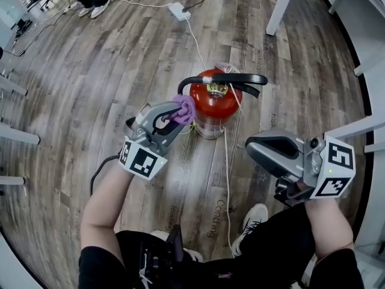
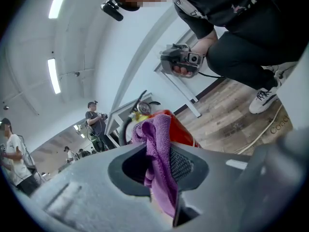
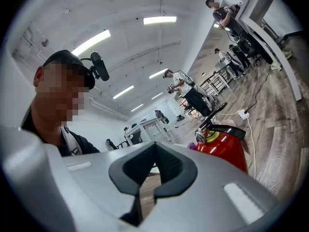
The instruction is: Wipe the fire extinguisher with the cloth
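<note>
Wood-plank flooring (image 1: 120, 71), stamped with faint lettering of which one word looks like "Coaching", carries an upright red fire extinguisher (image 1: 213, 104) with a black lever and hose across its top, its own markings too small to read. Just ahead of the left gripper (image 1: 173, 116), whose jaws pinch a bunched purple cloth (image 1: 185, 109), the cylinder's upper side meets that cloth. The right gripper (image 1: 252, 148), jaws together and empty, hangs apart, the extinguisher ahead and off to one side.
</note>
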A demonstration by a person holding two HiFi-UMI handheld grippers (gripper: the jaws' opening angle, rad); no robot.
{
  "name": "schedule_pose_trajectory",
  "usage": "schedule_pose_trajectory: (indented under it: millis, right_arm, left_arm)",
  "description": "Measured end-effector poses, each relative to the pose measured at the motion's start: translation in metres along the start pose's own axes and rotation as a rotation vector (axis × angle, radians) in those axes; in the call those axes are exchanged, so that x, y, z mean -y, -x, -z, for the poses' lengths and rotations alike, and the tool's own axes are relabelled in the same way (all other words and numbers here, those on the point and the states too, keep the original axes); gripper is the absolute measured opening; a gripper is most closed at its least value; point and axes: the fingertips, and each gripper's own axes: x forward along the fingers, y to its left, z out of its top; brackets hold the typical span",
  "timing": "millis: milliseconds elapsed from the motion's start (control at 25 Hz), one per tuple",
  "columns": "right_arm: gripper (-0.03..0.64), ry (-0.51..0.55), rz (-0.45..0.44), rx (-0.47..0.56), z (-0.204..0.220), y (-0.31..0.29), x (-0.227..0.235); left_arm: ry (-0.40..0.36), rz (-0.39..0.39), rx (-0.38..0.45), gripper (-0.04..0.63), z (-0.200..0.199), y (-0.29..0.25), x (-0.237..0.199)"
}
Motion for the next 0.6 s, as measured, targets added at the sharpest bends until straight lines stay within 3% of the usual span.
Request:
schedule_pose_trajectory:
  millis: [160,440,600]
  right_arm:
    - [0.003,-0.013,0.008,-0.007,0.002,-0.004,0.007]
    - [0.003,-0.019,0.013,-0.016,0.004,-0.007,0.01]
    - [0.003,-0.026,0.02,-0.019,0.004,-0.008,0.012]
  left_arm:
    - [-0.001,0.089,-0.091,0.084,0.042,-0.01,0.039]
    - [0.066,0.163,-0.228,0.086,0.117,-0.03,0.085]
    - [0.049,0.235,-0.315,0.086,0.15,-0.037,0.116]
